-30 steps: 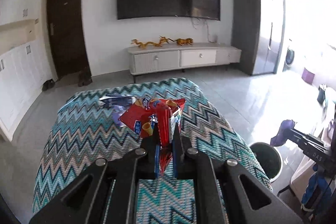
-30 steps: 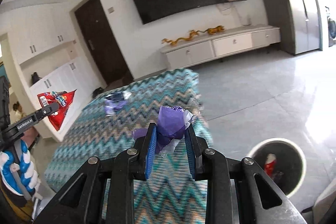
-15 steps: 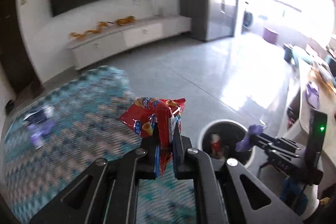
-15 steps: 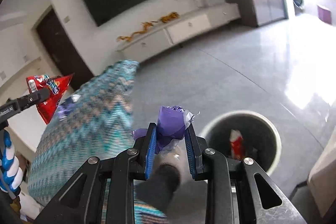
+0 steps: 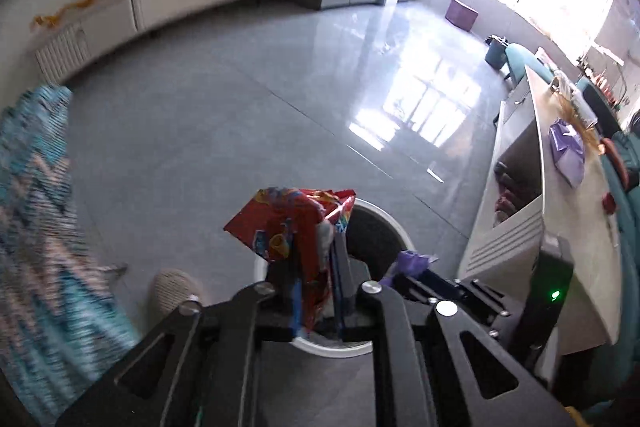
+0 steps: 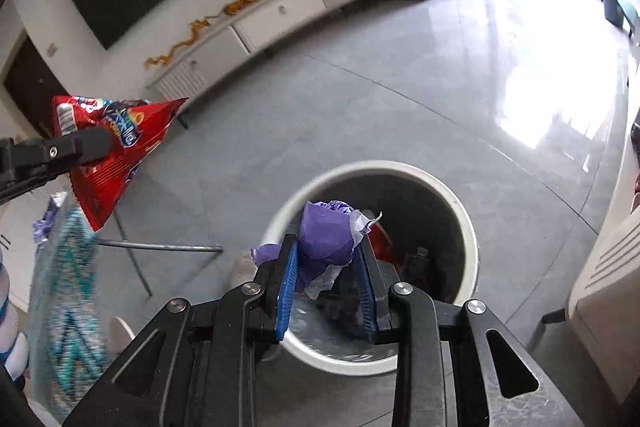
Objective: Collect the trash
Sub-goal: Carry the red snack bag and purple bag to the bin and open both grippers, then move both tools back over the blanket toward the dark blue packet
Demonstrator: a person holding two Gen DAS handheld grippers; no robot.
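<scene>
My left gripper point(image 5: 316, 267) is shut on a red snack bag point(image 5: 288, 223) and holds it above the near rim of the white trash bin point(image 5: 384, 219). The right wrist view shows the same bag point(image 6: 116, 151) at the left. My right gripper point(image 6: 326, 259) is shut on a crumpled purple wrapper point(image 6: 326, 235) and holds it over the open bin point(image 6: 466, 223), which has red trash inside. The wrapper point(image 5: 412, 261) also shows in the left wrist view, over the bin.
The table with the zigzag cloth point(image 5: 36, 227) is at the left; a purple wrapper point(image 6: 46, 223) lies on it. A white TV cabinet point(image 6: 280, 15) stands at the far wall. A beige counter point(image 5: 560, 187) is at the right. A slipper point(image 5: 172, 291) is on the grey floor.
Both grippers have swung right and down, away from the table and to the bin. Each holds its trash as before. The bin now lies right under the right gripper.
</scene>
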